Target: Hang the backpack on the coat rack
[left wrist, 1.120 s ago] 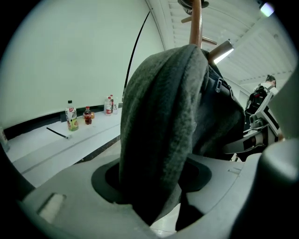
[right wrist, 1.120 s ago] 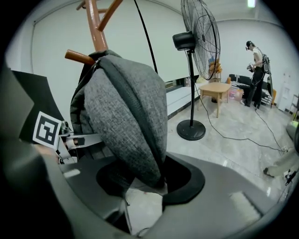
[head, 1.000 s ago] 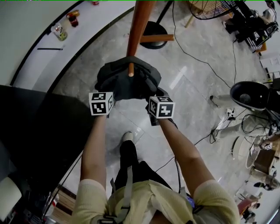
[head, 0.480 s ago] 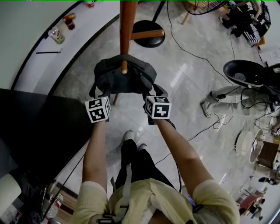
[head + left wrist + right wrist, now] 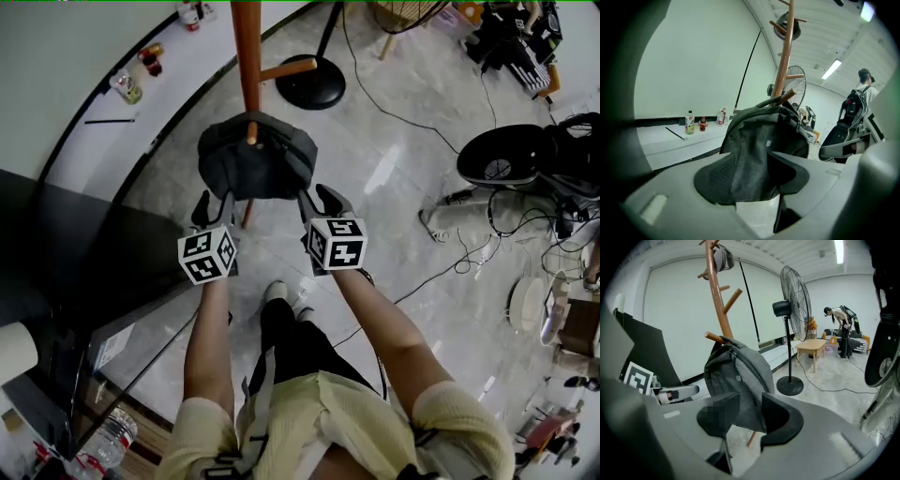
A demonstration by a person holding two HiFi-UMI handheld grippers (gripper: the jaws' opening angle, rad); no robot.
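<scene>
The dark grey backpack (image 5: 253,161) hangs by its top loop from a peg (image 5: 251,139) of the wooden coat rack (image 5: 247,37). In the head view my left gripper (image 5: 211,208) and right gripper (image 5: 319,201) sit just short of the bag's near side, one at each lower corner, not touching it. In the left gripper view the backpack (image 5: 759,140) shows beyond the gap of the left gripper (image 5: 750,180). The right gripper view shows the backpack (image 5: 740,373) the same way past the right gripper (image 5: 747,423). Both pairs of jaws are closing with nothing between them.
A standing fan (image 5: 794,305) with a round black base (image 5: 309,82) stands behind the rack. Several bottles (image 5: 127,84) line a white ledge at the left. A black panel (image 5: 56,253) is at my left, a black chair (image 5: 506,159) and cables at the right.
Both grippers have drawn back from the backpack toward the person. The bag stays hanging on the peg.
</scene>
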